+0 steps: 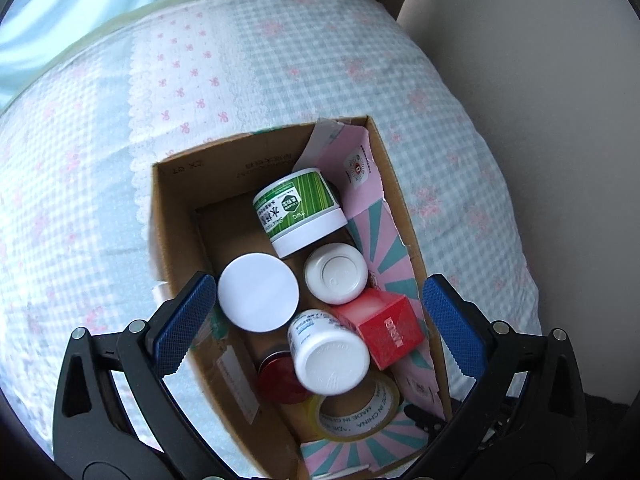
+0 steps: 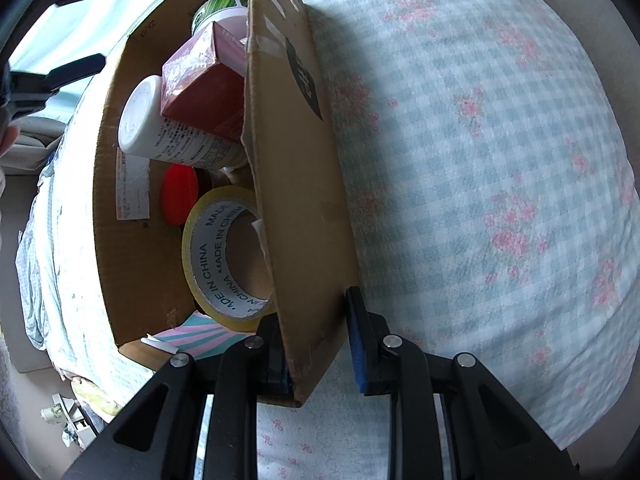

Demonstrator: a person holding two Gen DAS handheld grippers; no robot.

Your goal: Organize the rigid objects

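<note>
A cardboard box (image 1: pixel 176 208) stands on the checked bedspread. It holds a green-labelled jar (image 1: pixel 298 210), a white-lidded jar (image 1: pixel 258 292), two white bottles (image 1: pixel 335 273) (image 1: pixel 330 354), a red carton (image 1: pixel 386 326), a red-capped jar (image 1: pixel 276 376) and a tape roll (image 1: pixel 360 412). My left gripper (image 1: pixel 320 328) is open and empty, hovering above the box with its fingers outside both walls. My right gripper (image 2: pixel 316 344) straddles the box's side wall (image 2: pixel 296 184), one finger inside, one outside, with a gap left at the outer pad (image 2: pixel 356 340). The tape roll (image 2: pixel 224 256), red carton (image 2: pixel 200 88) and a white bottle (image 2: pixel 160 124) show there too.
The bed's blue-and-white checked cover (image 1: pixel 280 60) with pink flowers spreads around the box. A beige wall (image 1: pixel 540 120) runs along the right. A pink-and-teal paper liner (image 1: pixel 380 248) lines the box's right side. Clutter lies on the floor (image 2: pixel 68 416) beside the bed.
</note>
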